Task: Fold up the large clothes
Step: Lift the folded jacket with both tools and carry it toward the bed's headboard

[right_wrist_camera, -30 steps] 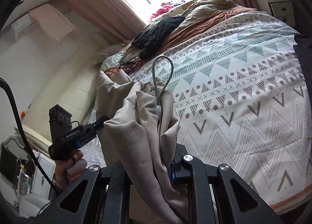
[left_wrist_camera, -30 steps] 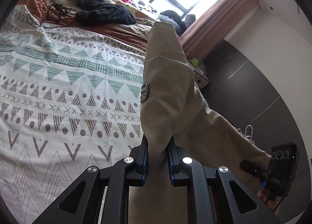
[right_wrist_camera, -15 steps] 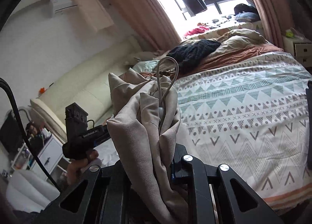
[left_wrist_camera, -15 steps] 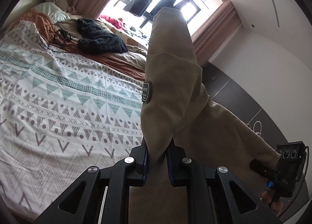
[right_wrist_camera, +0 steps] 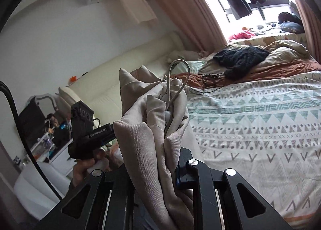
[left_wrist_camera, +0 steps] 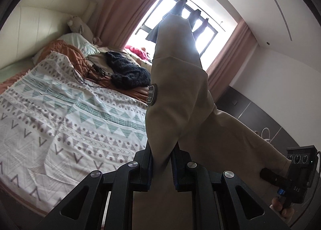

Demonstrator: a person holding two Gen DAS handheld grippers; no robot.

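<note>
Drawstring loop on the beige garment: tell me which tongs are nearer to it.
Right. The right tongs clamp the beige garment directly below the drawstring loop; the left tongs grip the same garment off to the side, farther away.

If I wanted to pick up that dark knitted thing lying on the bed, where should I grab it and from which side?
Probably take the dark knitted garment from above, pinching a raised fold near its middle. It lies bunched on the rumpled orange bedding, so folds stand up there. Keep off the end beside the tangled black cable.
</note>
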